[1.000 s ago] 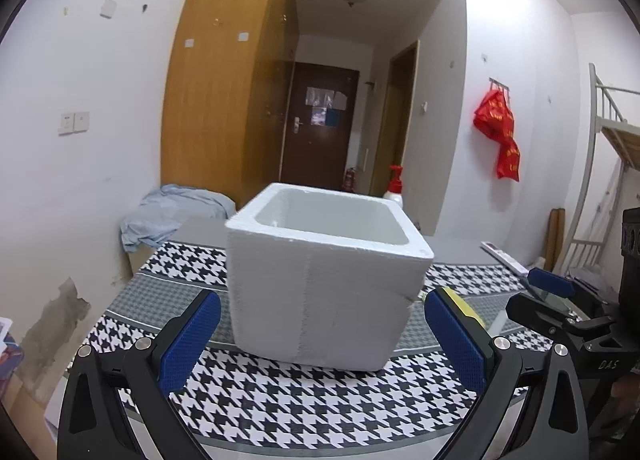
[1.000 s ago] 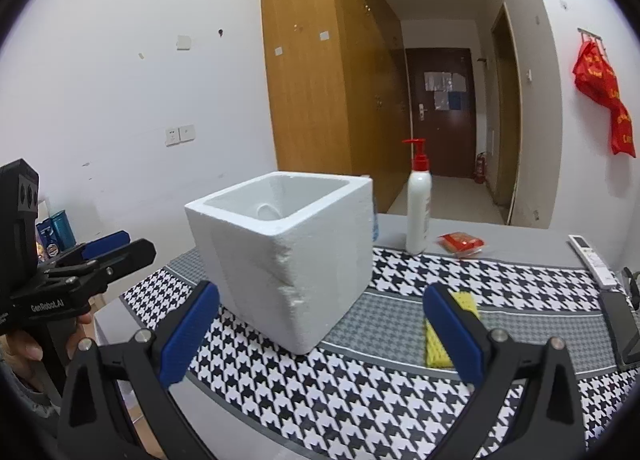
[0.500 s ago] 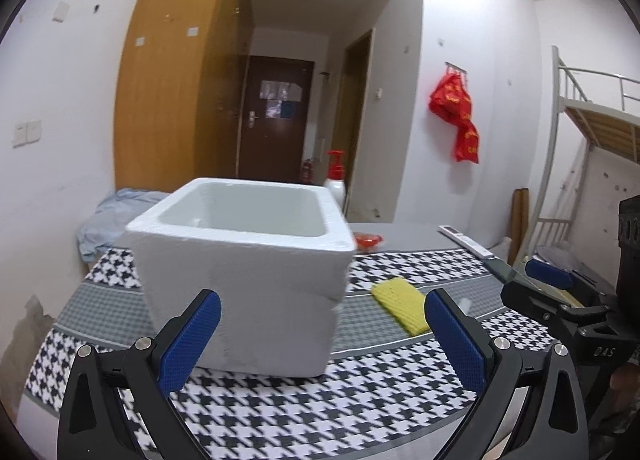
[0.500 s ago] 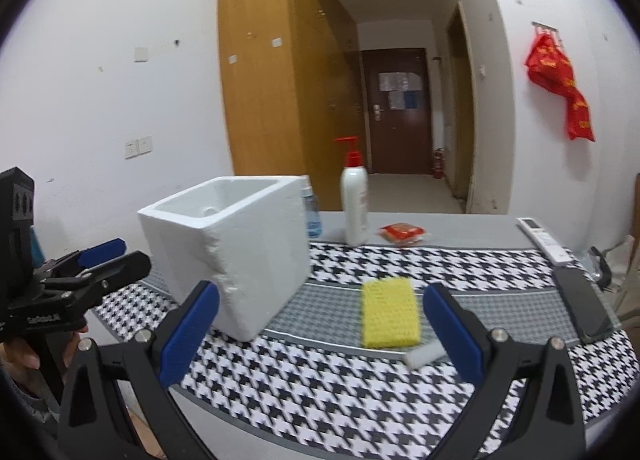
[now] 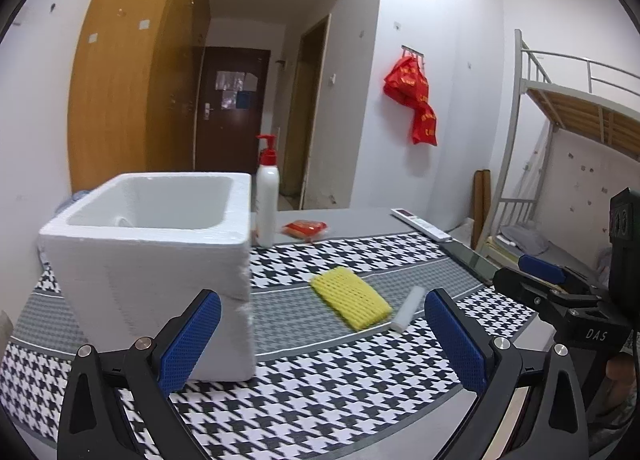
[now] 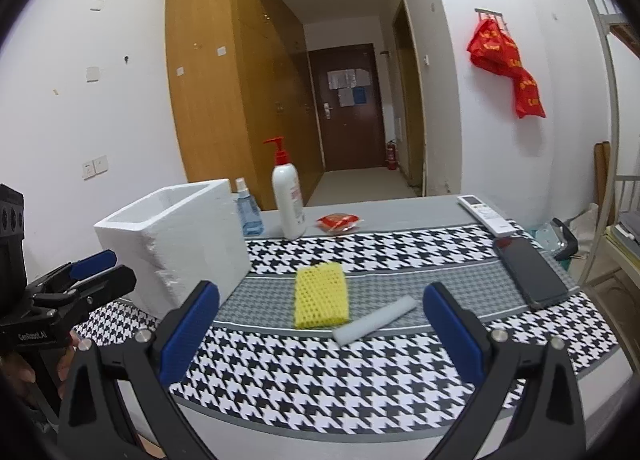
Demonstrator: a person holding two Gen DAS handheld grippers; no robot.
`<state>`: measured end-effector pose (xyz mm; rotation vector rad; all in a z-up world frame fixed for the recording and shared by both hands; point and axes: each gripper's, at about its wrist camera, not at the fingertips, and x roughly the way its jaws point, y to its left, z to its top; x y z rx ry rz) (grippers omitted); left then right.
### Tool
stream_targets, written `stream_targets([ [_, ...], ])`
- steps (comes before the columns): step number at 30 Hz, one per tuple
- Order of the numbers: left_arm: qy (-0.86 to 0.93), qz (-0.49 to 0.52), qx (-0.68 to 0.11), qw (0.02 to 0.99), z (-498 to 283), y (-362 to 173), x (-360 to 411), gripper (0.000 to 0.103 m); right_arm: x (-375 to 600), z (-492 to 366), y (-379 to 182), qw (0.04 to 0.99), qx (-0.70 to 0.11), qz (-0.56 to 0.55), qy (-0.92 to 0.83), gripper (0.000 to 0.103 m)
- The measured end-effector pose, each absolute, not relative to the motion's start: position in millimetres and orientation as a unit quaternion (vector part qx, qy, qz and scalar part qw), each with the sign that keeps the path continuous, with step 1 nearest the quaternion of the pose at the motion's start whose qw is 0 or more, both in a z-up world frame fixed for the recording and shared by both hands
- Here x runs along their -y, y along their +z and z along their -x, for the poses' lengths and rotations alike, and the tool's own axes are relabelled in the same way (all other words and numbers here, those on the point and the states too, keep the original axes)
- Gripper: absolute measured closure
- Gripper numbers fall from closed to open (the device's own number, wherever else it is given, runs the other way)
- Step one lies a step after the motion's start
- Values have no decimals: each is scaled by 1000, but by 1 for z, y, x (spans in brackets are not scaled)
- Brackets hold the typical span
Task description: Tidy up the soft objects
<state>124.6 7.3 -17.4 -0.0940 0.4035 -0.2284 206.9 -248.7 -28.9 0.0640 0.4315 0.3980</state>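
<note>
A: Since it looks like light, springy mesh, where should the yellow foam net (image 6: 320, 295) be taken?
B: Probably across its short sides — it lies flat on the bench (image 6: 400, 384), just beside the white foam strip (image 6: 374, 320) and near the foam box (image 6: 176, 238).
A: Tool poses?
B: Right tool (image 6: 320, 334) and left tool (image 5: 320, 340) — both level, wide open, empty.

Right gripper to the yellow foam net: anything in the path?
Nothing visible. The right gripper is open and above the table, with the yellow foam net straight ahead between its fingers. The white foam strip lies just right of the net, apart from it. The foam box stands off to the left.
</note>
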Motion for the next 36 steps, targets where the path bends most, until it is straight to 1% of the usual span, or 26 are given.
stream_targets([
  [18, -158, 27, -237, 958, -154, -29, 31, 1, 285, -222, -50, 958, -235, -53, 156, 0],
  [36, -142, 17, -272, 952, -187, -36, 53, 1, 294, -246, -69, 950, -265, -53, 158, 0],
])
